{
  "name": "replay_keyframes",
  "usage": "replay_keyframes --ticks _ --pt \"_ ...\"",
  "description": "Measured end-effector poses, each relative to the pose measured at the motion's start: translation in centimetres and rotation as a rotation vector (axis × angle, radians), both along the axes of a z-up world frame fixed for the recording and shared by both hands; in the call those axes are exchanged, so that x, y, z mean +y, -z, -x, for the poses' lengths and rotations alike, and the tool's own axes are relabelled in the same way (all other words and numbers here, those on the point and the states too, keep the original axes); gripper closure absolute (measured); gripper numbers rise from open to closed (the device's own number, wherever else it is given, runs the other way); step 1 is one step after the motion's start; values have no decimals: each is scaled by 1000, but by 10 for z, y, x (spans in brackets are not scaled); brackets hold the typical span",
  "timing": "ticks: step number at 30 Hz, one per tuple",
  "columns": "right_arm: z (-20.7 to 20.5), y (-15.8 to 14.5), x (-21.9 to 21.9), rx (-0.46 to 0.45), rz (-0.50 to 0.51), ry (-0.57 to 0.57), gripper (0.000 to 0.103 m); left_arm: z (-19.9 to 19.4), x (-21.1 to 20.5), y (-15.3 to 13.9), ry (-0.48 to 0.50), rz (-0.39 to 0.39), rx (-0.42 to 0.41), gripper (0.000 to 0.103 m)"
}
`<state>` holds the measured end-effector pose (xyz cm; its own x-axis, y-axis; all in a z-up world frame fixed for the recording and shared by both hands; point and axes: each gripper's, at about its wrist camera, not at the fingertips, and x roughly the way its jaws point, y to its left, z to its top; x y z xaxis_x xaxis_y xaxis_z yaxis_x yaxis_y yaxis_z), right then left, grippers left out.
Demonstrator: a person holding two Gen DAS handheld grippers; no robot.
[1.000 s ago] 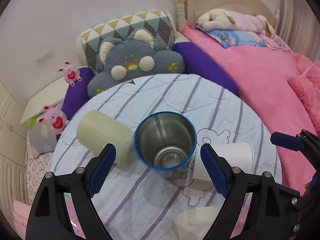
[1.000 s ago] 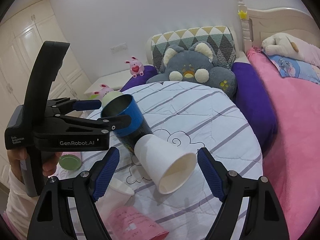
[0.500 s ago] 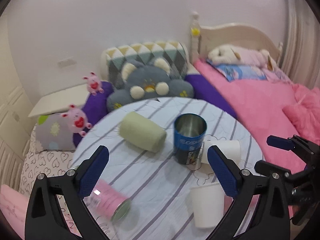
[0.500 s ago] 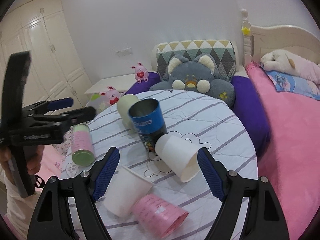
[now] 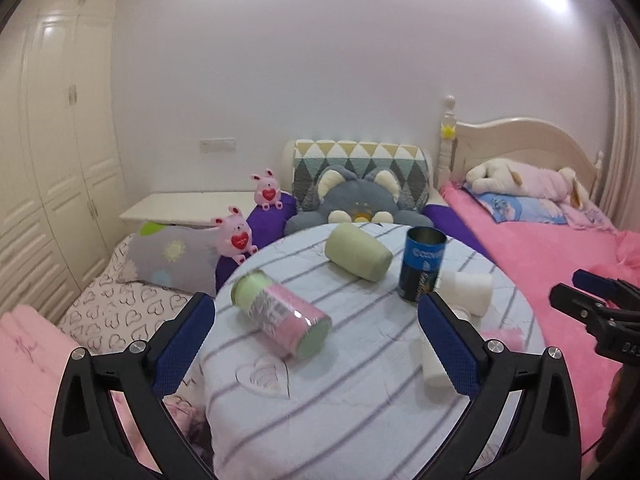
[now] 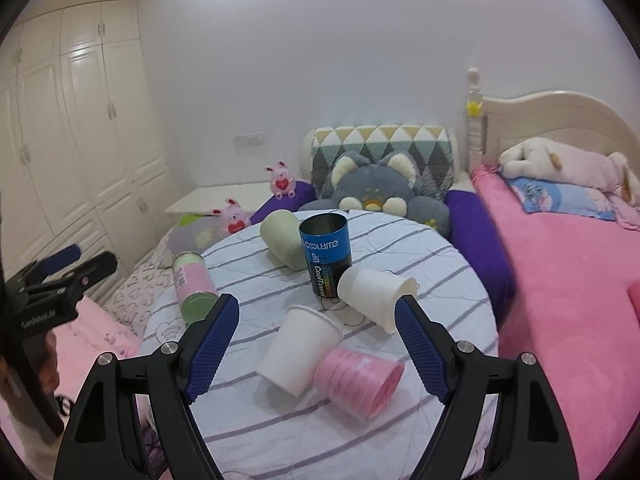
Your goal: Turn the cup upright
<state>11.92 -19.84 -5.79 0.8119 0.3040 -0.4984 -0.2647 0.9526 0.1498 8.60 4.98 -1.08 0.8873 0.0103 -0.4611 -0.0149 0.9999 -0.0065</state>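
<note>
The left gripper [image 5: 316, 344] hangs above the near edge of the round table [image 5: 360, 420], its blue-padded fingers [image 5: 182, 346] spread wide with nothing between them; the right gripper [image 6: 316, 346] hangs over the same table, its fingers [image 6: 212, 344] likewise spread apart and gripping nothing; each gripper shows at the side of the other's view, the right one at the right edge of the left wrist view and the left one at the left edge of the right wrist view.

The blue can [image 6: 326, 254] stands upright near the middle of the table, its open mouth facing up; a pale green cup [image 6: 282, 240] lies on its side just behind and to the left of the can, touching it or nearly so; a white cup [image 6: 374, 296] lies on its side against the can's front right, mouth pointing right; a second white cup [image 6: 300, 350] lies tipped over in front of the can, leaning on a pink cup [image 6: 358, 380] that rests on its side nearest the right gripper; a pink can with green ends [image 5: 280, 314] lies on its side well to the left of the blue can, near the table's left edge.

Beyond the table, behind the blue can, a grey plush cushion [image 6: 376, 196] leans on a patterned pillow [image 6: 384, 148]; a pink bed [image 6: 568, 264] stretches to the can's right.
</note>
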Motion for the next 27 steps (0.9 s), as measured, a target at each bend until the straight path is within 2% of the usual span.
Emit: replay_keyframes --ticks 4,8,17,22,27 --pt "24 4 11 -25 5 39 21 24 -5 12 -20 3 -2 0" --pt "45 8 28 -49 60 57 21 39 -10 15 -9 -12 -4 0" --pt "61 8 41 -66 92 63 21 62 -17 10 -39 -65 -54 0" --pt "68 6 43 -80 88 71 21 69 -16 8 -22 -56 -62 0" --pt "71 5 45 -85 92 72 21 70 -15 5 19 -21 -33 0"
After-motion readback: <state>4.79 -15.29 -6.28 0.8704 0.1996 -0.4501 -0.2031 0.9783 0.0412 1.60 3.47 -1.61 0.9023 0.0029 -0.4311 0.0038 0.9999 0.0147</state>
